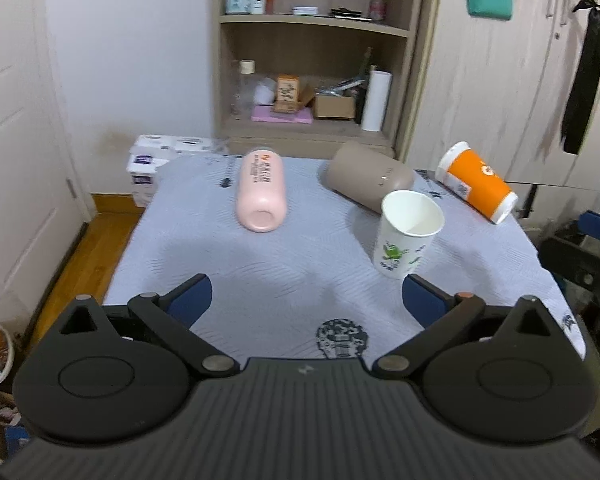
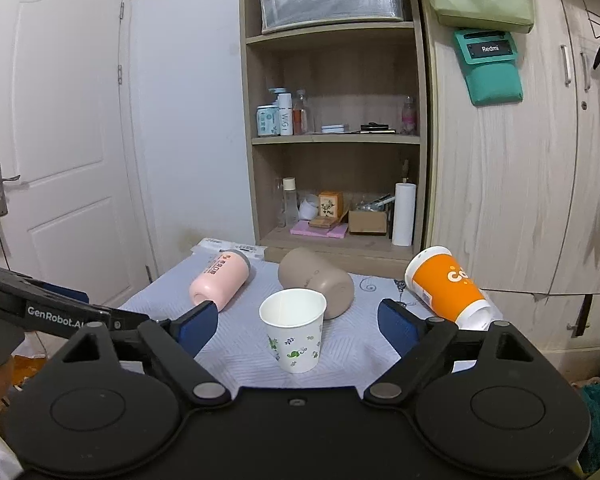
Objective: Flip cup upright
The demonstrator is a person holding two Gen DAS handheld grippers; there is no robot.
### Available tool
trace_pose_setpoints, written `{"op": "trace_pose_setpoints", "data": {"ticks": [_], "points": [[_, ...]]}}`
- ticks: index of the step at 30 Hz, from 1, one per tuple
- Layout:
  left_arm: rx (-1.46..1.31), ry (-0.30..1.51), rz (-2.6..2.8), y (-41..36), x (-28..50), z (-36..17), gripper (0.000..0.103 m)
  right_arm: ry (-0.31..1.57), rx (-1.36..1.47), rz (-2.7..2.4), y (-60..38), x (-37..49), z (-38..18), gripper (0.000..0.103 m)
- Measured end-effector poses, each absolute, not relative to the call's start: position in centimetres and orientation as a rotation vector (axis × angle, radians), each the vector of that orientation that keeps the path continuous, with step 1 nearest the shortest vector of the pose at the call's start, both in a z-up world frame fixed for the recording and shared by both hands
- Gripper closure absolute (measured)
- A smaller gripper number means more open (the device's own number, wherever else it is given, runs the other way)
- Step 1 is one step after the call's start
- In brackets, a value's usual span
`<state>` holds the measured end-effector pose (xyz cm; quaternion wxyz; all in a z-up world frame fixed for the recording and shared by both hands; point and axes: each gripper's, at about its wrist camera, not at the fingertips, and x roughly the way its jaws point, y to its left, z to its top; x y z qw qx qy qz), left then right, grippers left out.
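Your left gripper [image 1: 307, 298] is spread wide with nothing in it, hovering over the near part of the table [image 1: 228, 264]. Your right gripper [image 2: 296, 322] is also wide open and empty; the white paper cup [image 2: 294, 330] stands just ahead, framed between its blue pads [image 2: 198, 326] but apart from both.

That paper cup is upright, mouth up, green print on its side. In the left view it sits ahead and to the right, near the right pad.

Behind it, touching or nearly so, a taupe cup [image 2: 316, 280] lies on its side. A pink bottle [image 1: 261, 192] lies on its side farther left, base toward you. An orange cup [image 2: 448, 286] lies tipped at the table's right edge.

Beyond the table stands a wooden shelf unit [image 2: 334, 140] with bottles and boxes, a white door [image 2: 60, 140] to its left.
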<state>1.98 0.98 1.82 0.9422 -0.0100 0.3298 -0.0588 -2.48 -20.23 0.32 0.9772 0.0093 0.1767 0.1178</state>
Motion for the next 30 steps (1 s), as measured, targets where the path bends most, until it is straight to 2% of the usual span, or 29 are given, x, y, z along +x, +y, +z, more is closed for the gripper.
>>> {"op": "trace_pose_setpoints", "data": {"ticks": [4,8,17,30], "points": [[-0.015,0.686,-0.102,0.9,1.6,2.1,0.000,0.354,0.014,0.189,-19.8,-3.0,0.4,0.002],[0.001,0.687,-0.103,0.8,1.2,2.0,0.000,0.387,-0.004,0.130,-19.6,-3.1,0.3,0.000],[0.004,0.704,-0.087,1.1,1.0,1.6,0.000,0.471,0.017,0.050,-19.6,-3.5,0.5,0.000],[0.044,0.722,-0.085,0.4,0.9,1.2,0.000,0.489,0.035,0.024,-19.6,-3.7,0.1,0.000]]}}
